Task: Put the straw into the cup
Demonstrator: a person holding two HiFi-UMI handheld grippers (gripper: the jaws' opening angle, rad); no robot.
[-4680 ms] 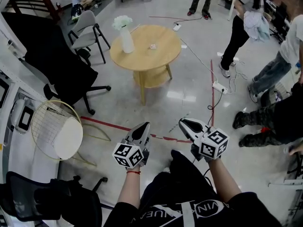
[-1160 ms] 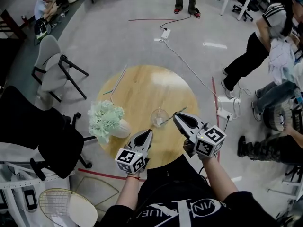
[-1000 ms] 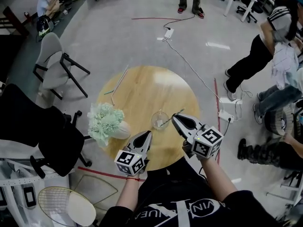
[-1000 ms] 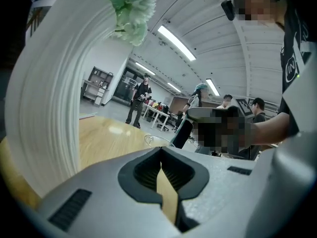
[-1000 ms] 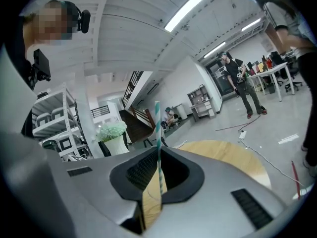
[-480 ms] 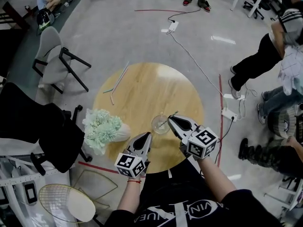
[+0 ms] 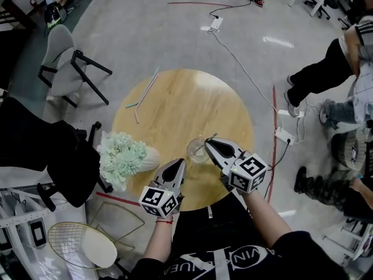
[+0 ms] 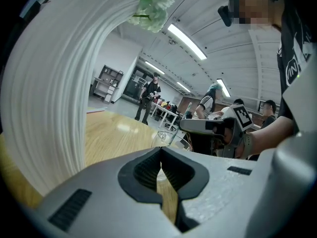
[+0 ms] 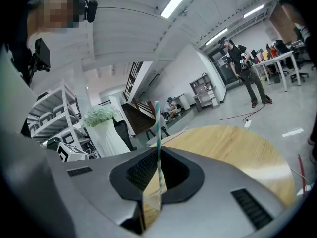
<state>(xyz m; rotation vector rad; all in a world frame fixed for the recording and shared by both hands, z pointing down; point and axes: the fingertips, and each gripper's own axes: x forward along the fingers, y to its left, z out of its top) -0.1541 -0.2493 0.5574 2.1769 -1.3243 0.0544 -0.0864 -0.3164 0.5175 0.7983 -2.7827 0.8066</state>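
Striped straw (image 9: 158, 133) pinched in the right gripper (image 7: 211, 145), its lower end tipped into the clear cup (image 7: 197, 150).

Its fingers are clenched on the teal-and-white straw, which stands upright between them in the right gripper view. In the head view the straw slants from the fingertips down inside the cup's rim; whether it reaches the bottom I cannot tell. The cup stands on the round wooden bench (image 7: 175, 107), near its front edge, between the two grippers. The left gripper (image 7: 179, 164) is just beside the cup, its fingers pressed together on nothing. A white vase of pale green flowers (image 7: 125, 156) sits at the bench's left edge. Loose straws (image 7: 146, 95) lie at the far left side, well apart from the cup, one jutting over the edge.
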